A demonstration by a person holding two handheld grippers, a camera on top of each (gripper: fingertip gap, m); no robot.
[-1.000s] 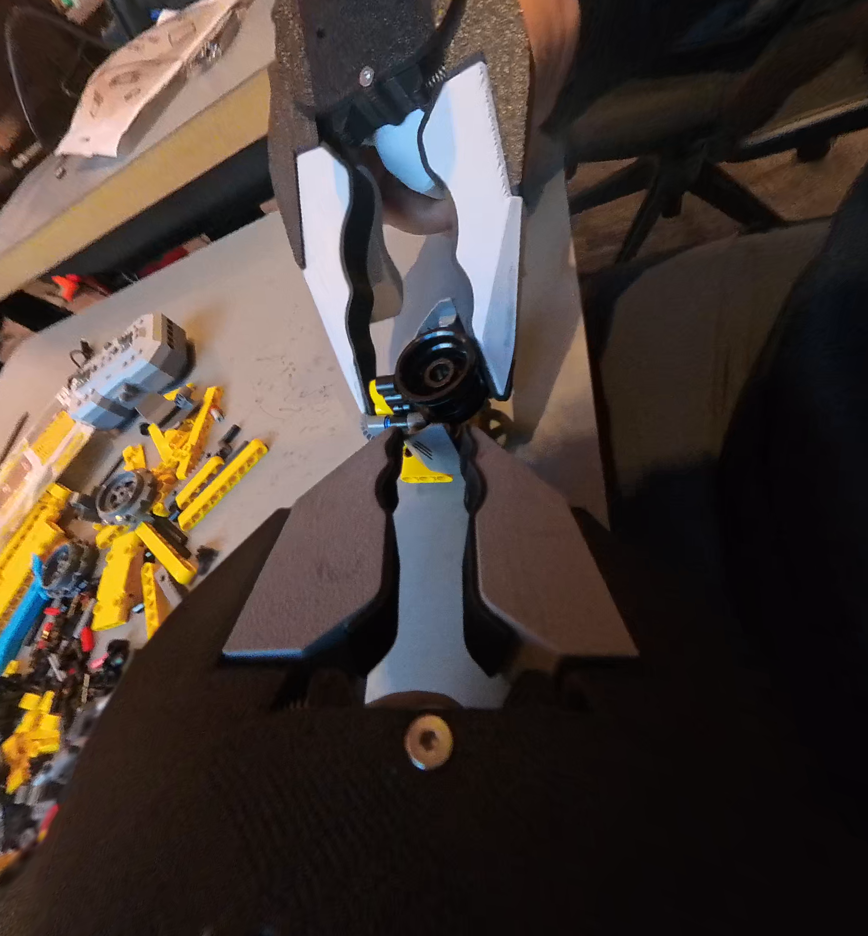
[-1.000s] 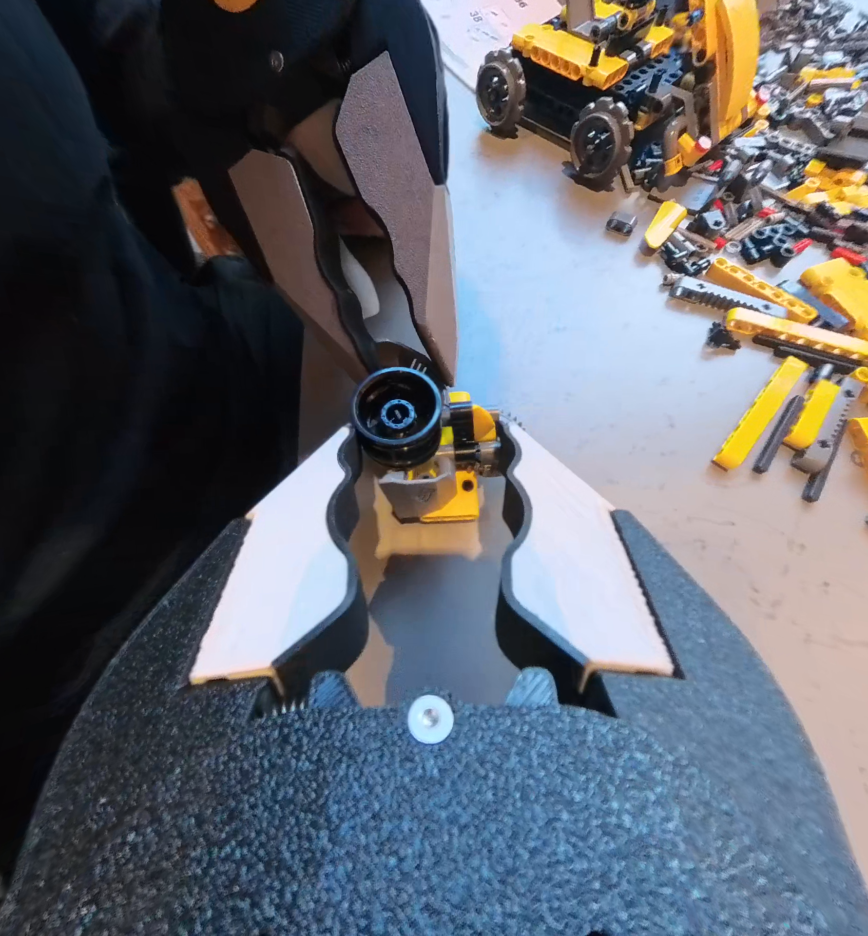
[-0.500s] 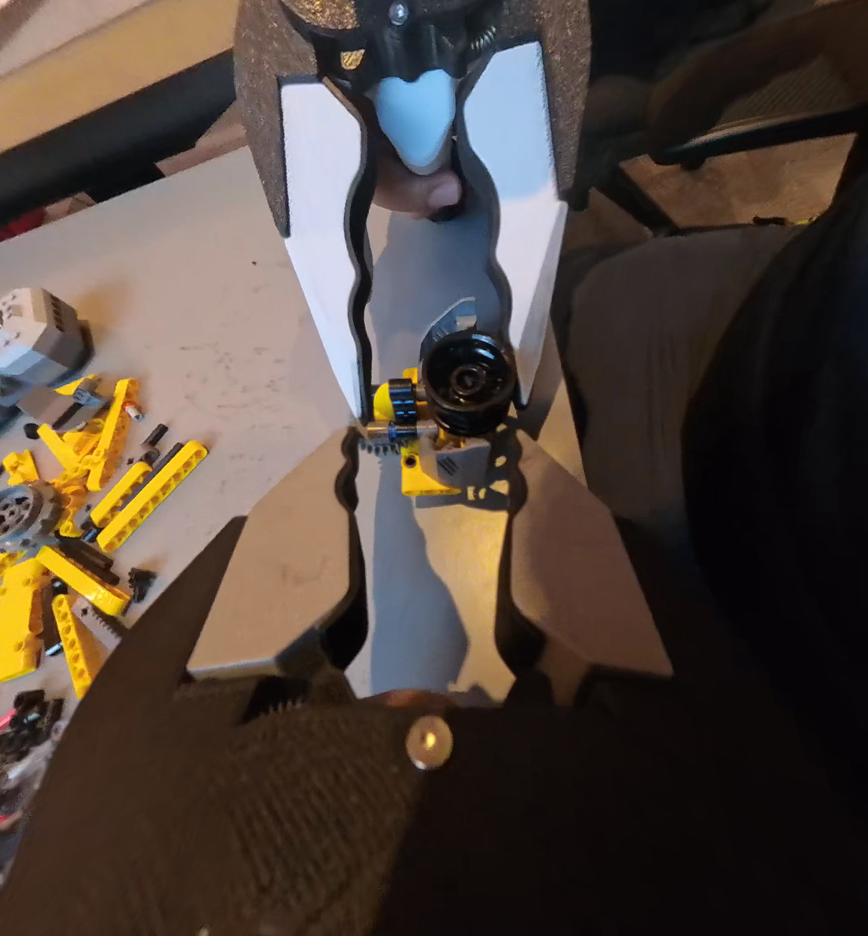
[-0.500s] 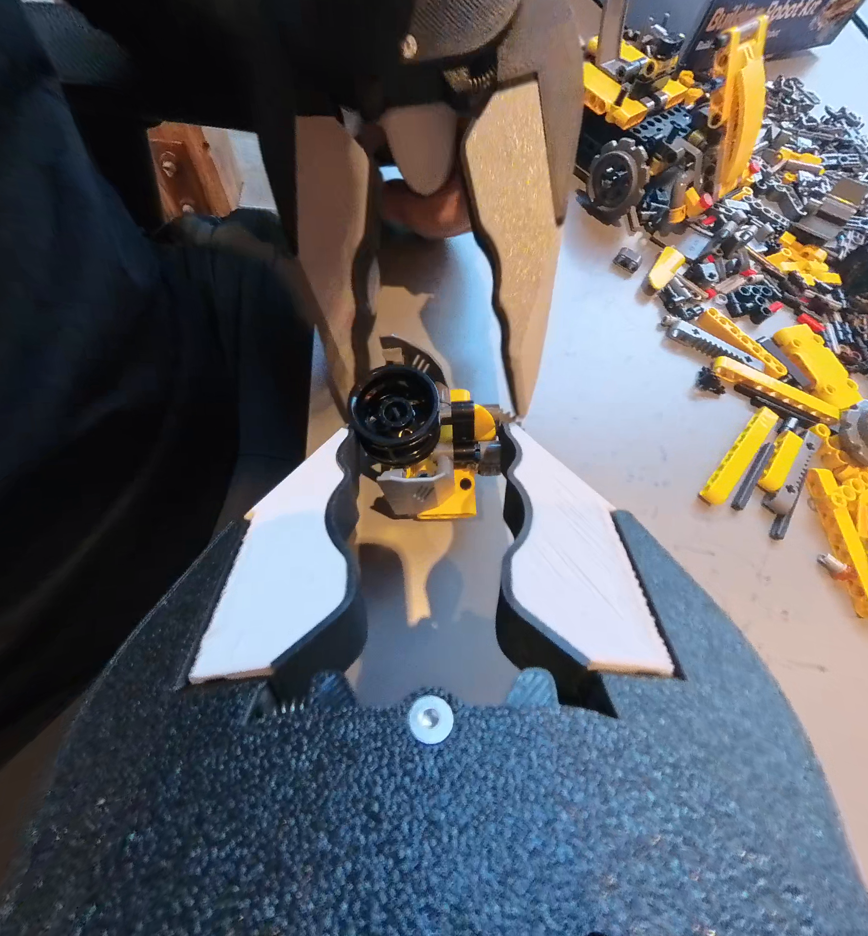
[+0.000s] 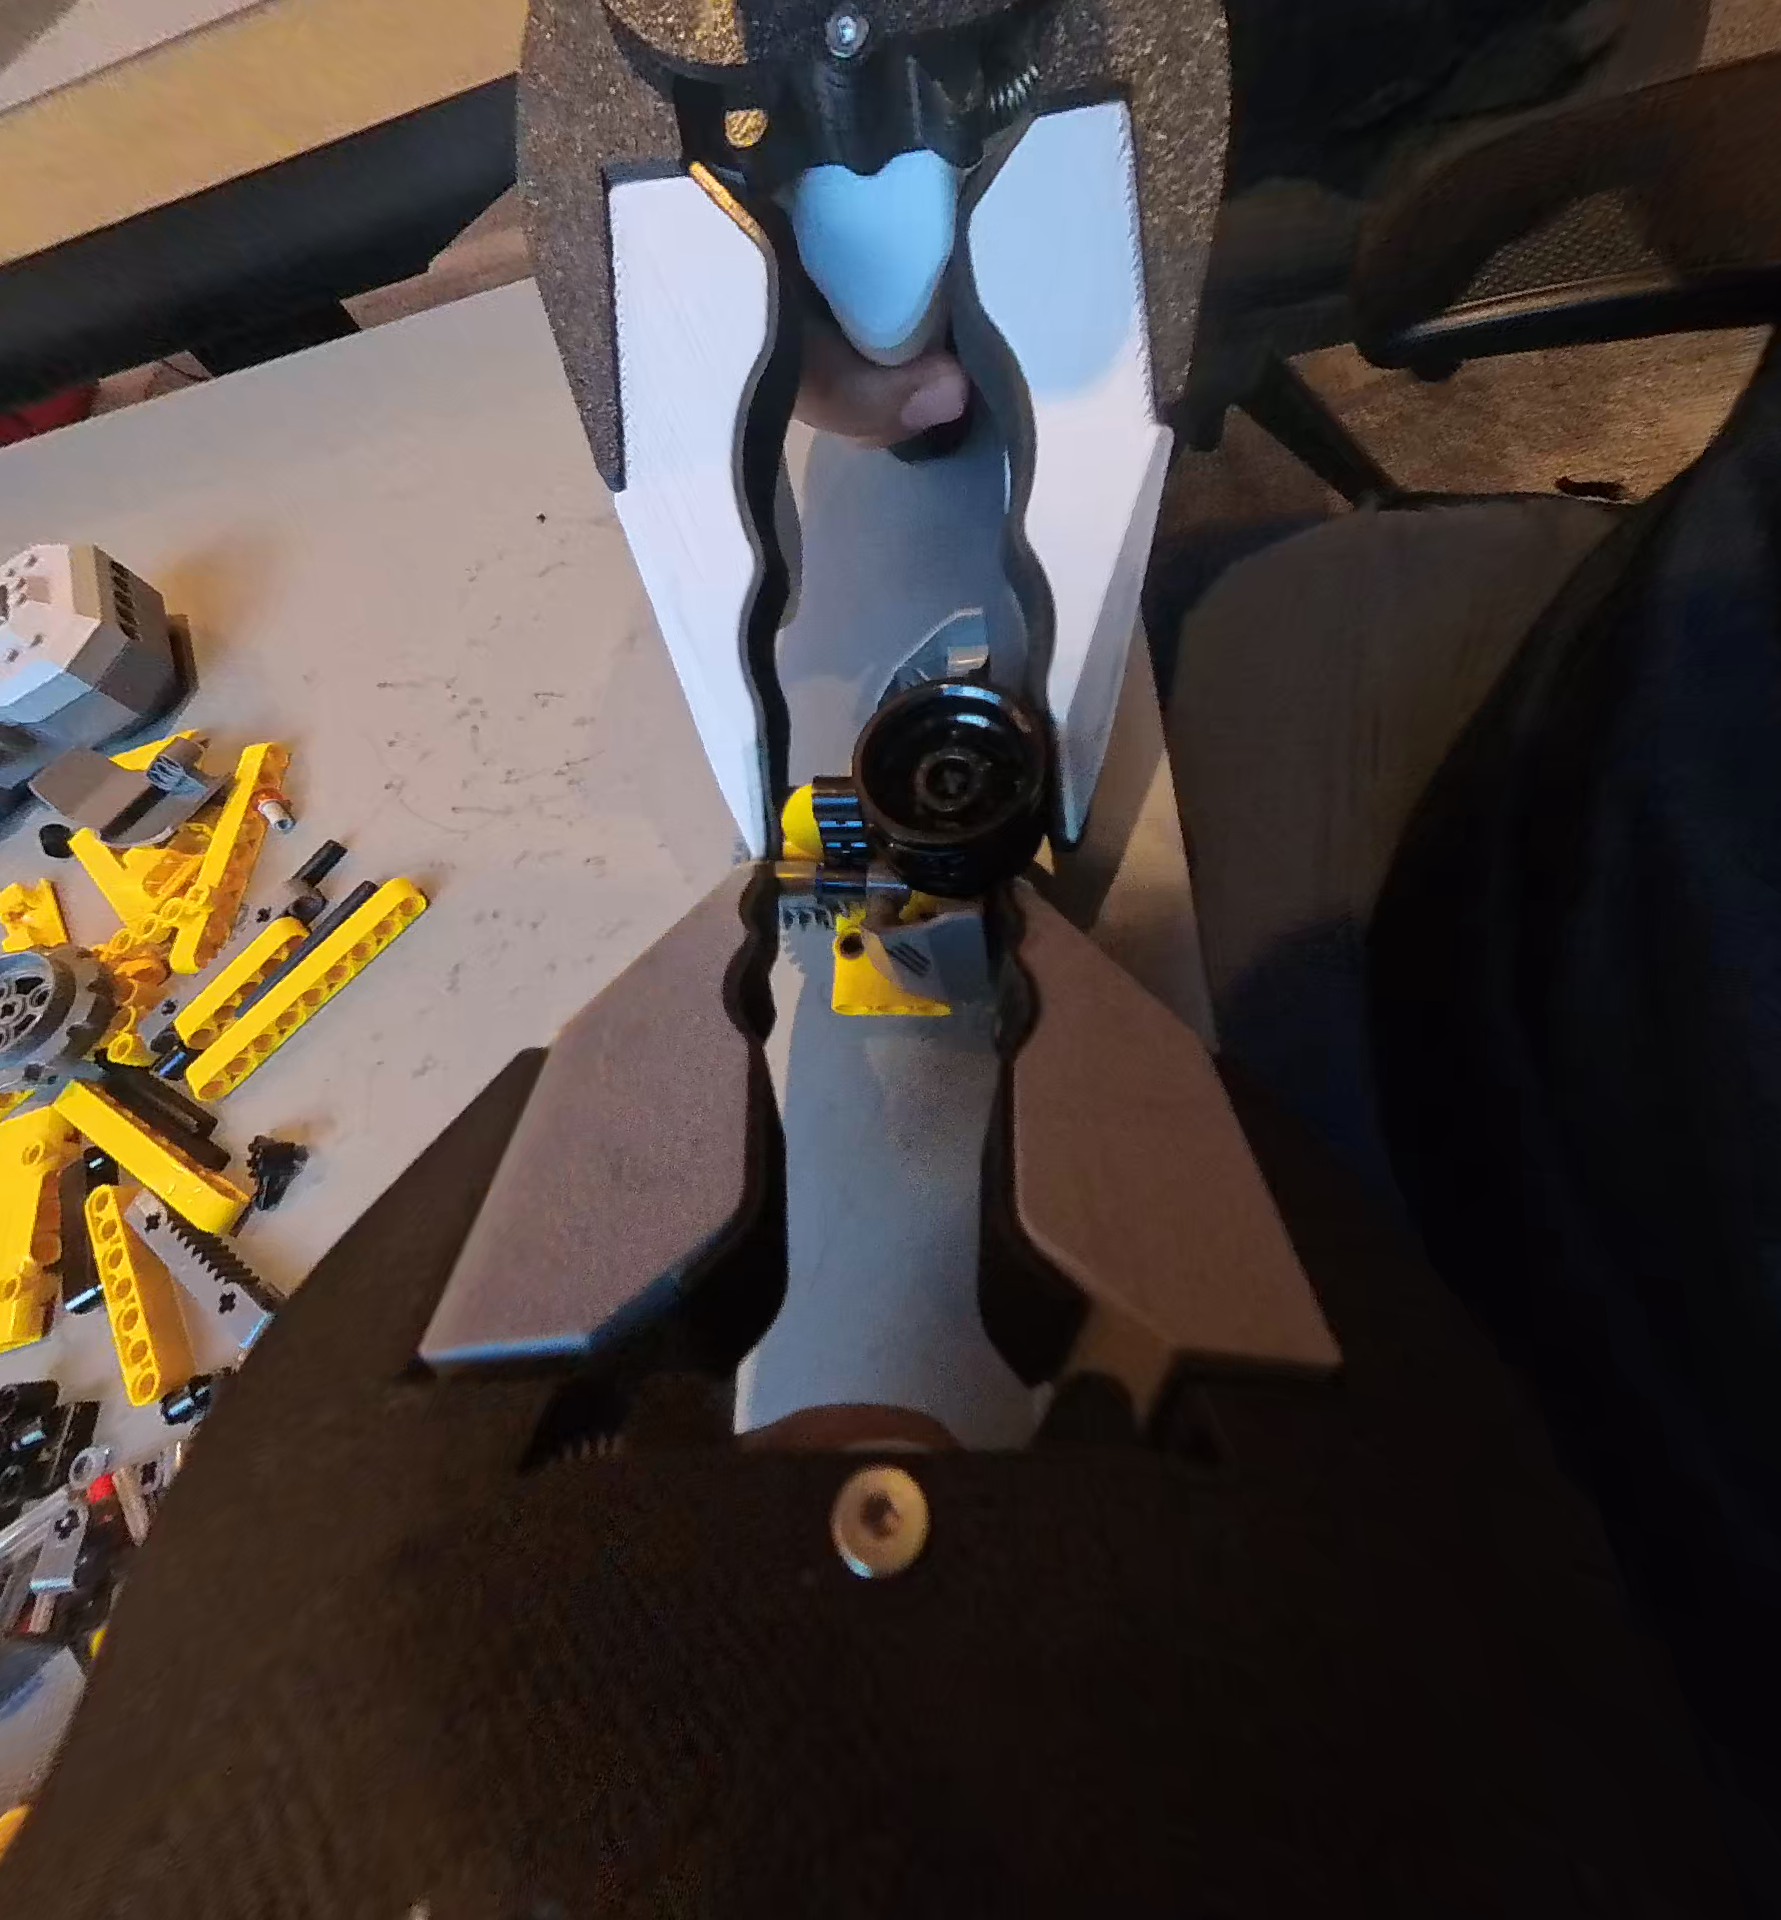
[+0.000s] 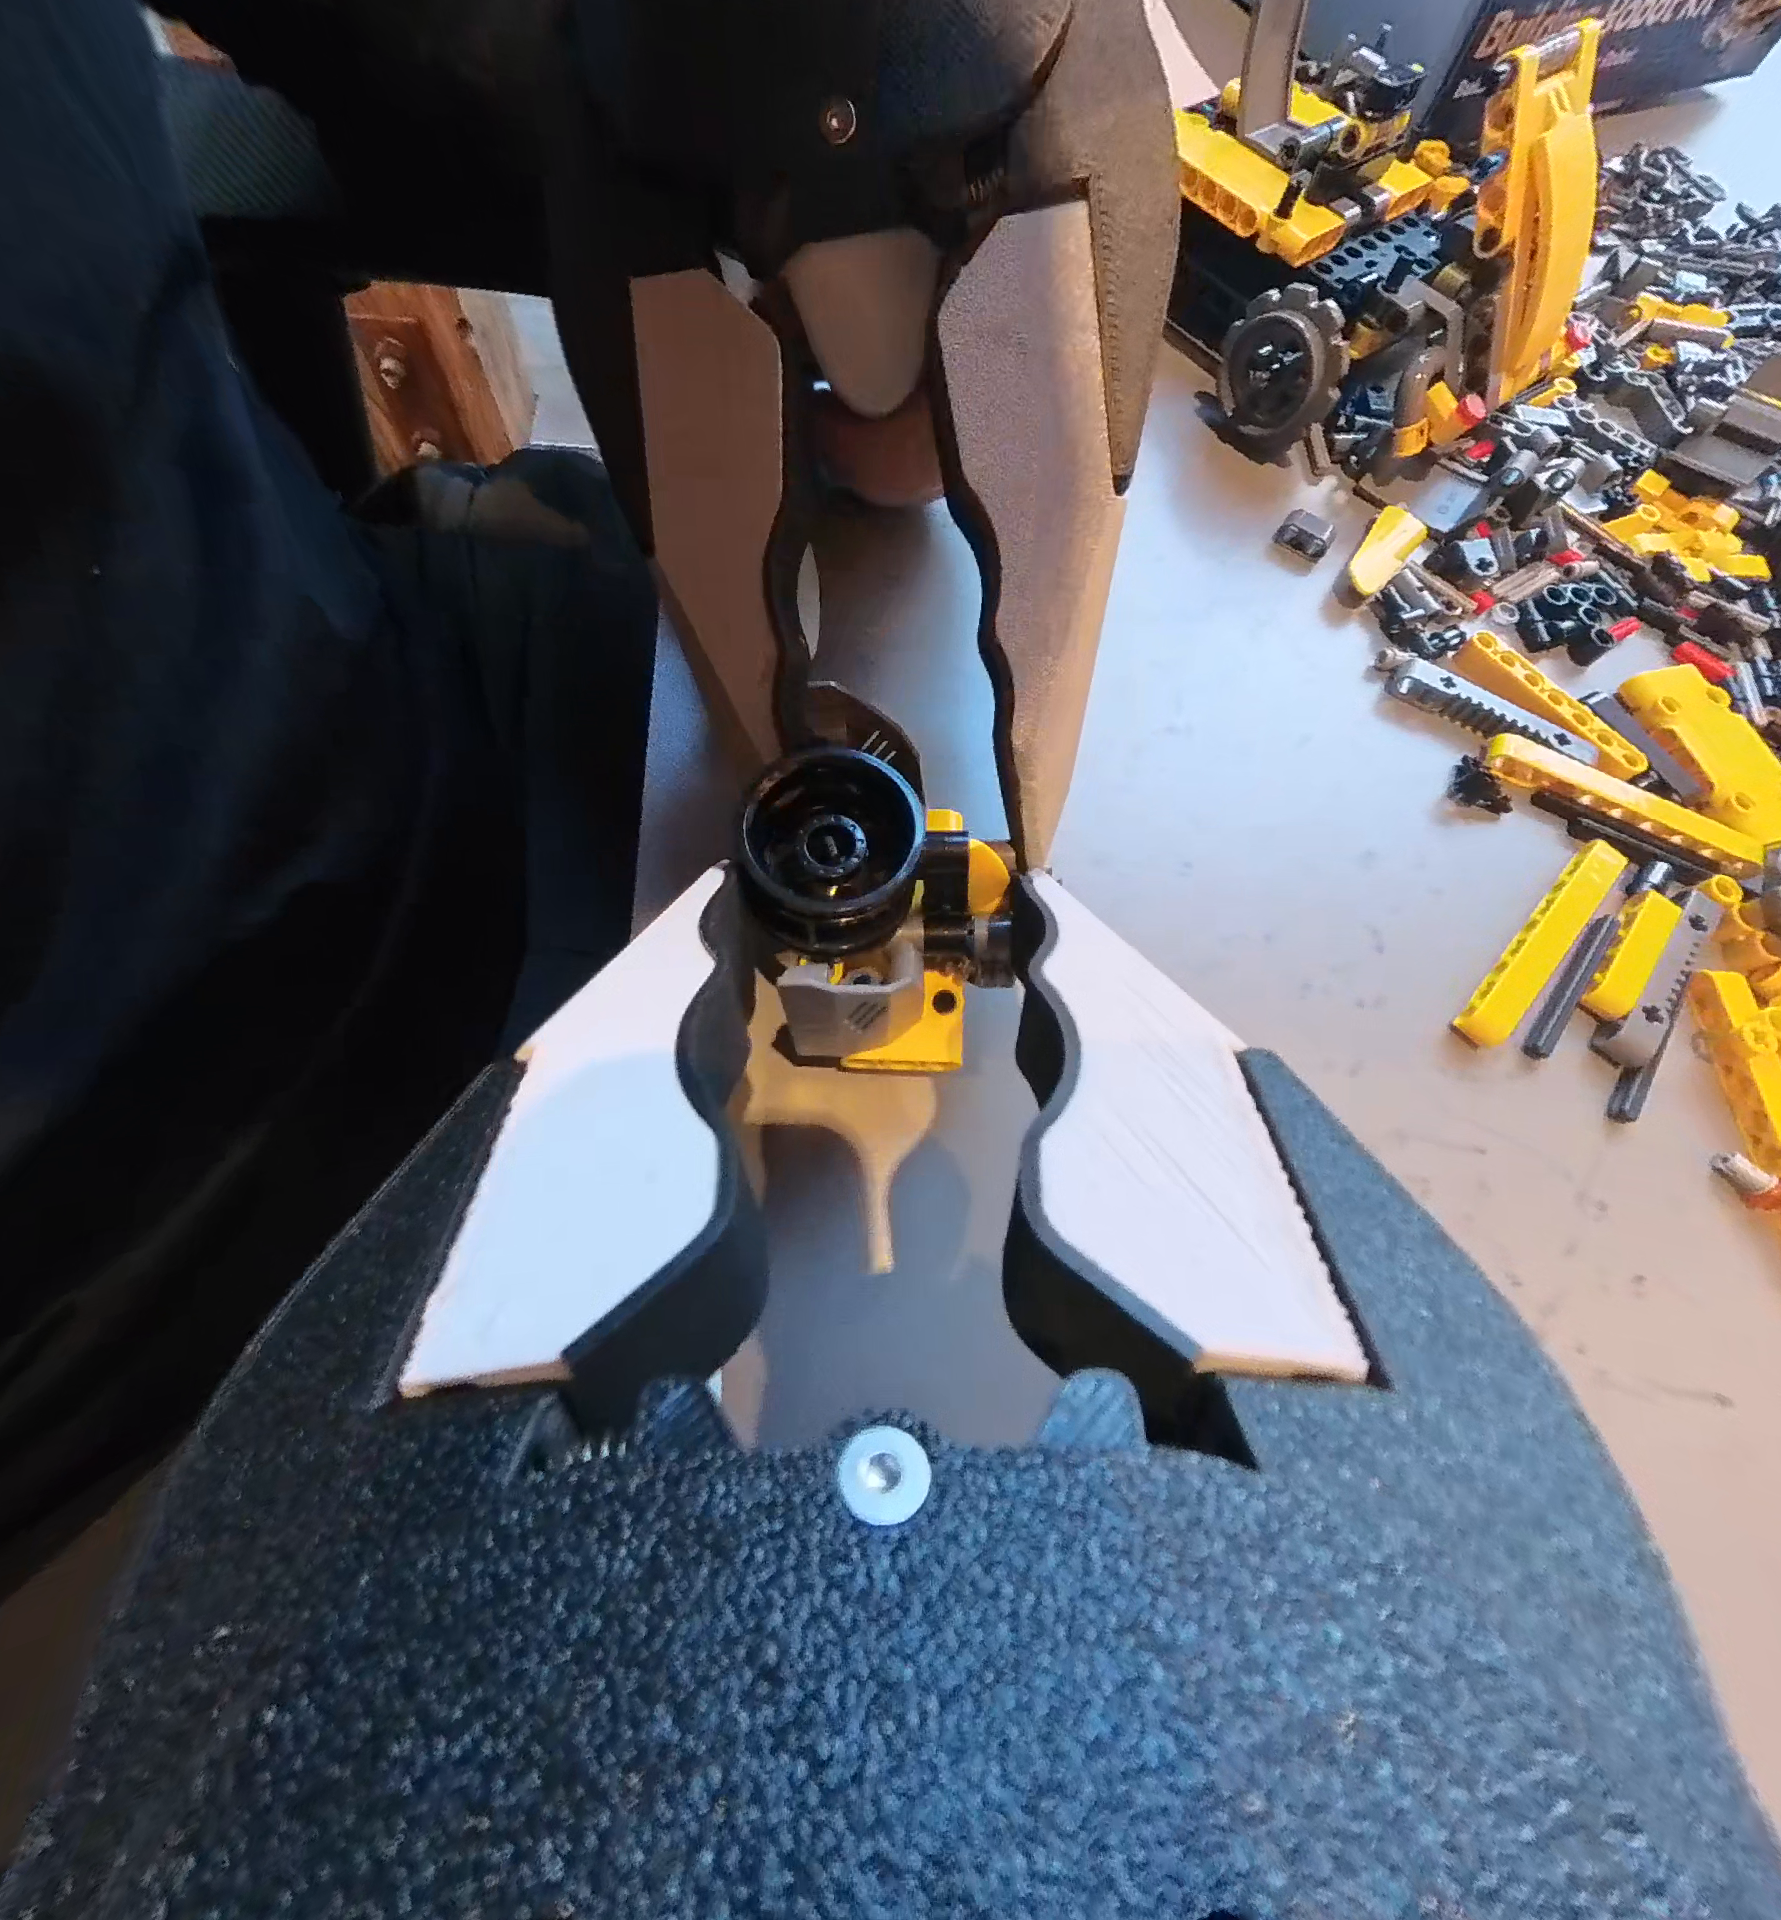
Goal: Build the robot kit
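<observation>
A small brick assembly [image 5: 917,862] with a black wheel, a black gear, and yellow and grey parts hangs above the table edge between my two grippers, which face each other. My left gripper [image 5: 881,904], with grey-brown fingers, is closed on the lower part: one pad meets the toothed bar, the other the grey piece. My right gripper [image 6: 870,894], with white fingers, is closed on the same assembly [image 6: 865,925]: one pad presses the wheel, the other a black pin end. Each gripper also shows opposite in the other's view.
Loose yellow beams [image 5: 273,987], a grey wheel [image 5: 8,1013] and a grey block [image 5: 44,644] lie on the pale table [image 5: 450,623]. A part-built yellow vehicle [image 6: 1385,208] and a pile of parts [image 6: 1644,623] are to the right. A person's dark clothing [image 5: 1592,935] is close by.
My left gripper let go of the assembly's lower part, opened wide, and has closed on it again. My right gripper kept its hold and tightened slightly. Both now face each other more squarely.
</observation>
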